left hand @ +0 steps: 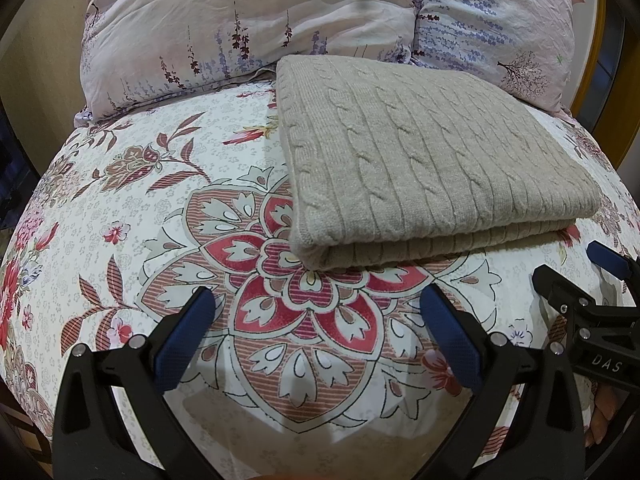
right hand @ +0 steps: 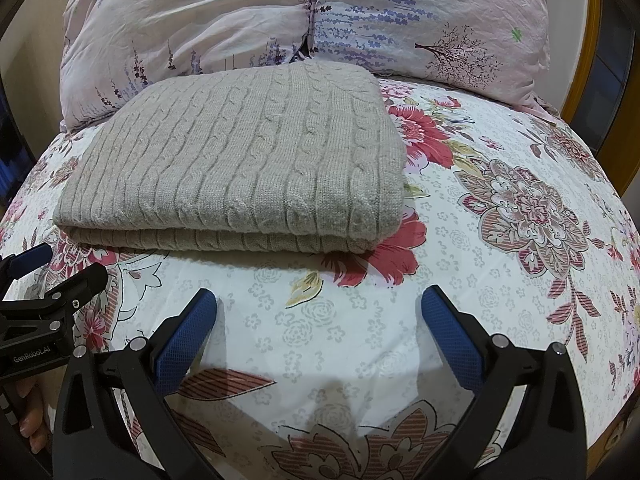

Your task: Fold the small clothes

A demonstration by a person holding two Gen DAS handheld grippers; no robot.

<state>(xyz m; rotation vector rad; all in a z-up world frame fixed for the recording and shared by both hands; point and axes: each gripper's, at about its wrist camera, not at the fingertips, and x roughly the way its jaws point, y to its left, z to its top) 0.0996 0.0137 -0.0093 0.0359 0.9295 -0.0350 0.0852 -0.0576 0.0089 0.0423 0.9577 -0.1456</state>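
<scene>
A beige cable-knit sweater (left hand: 420, 160) lies folded into a neat rectangle on the floral bedsheet (left hand: 120, 208); the right wrist view shows the sweater (right hand: 240, 160) left of centre. My left gripper (left hand: 320, 304) hovers open just in front of the sweater's near fold, nothing between its blue pads. My right gripper (right hand: 319, 306) is also open and empty, a short way in front of the sweater's near right corner. The right gripper (left hand: 576, 264) appears at the right edge of the left wrist view, and the left gripper (right hand: 56, 268) shows at the left edge of the right wrist view.
Two pale floral pillows (left hand: 240, 20) (right hand: 420, 12) lean at the head of the bed behind the sweater. Bare sheet (right hand: 500, 200) stretches to the right of the sweater. A person's fingers (right hand: 34, 420) hold the left gripper's handle.
</scene>
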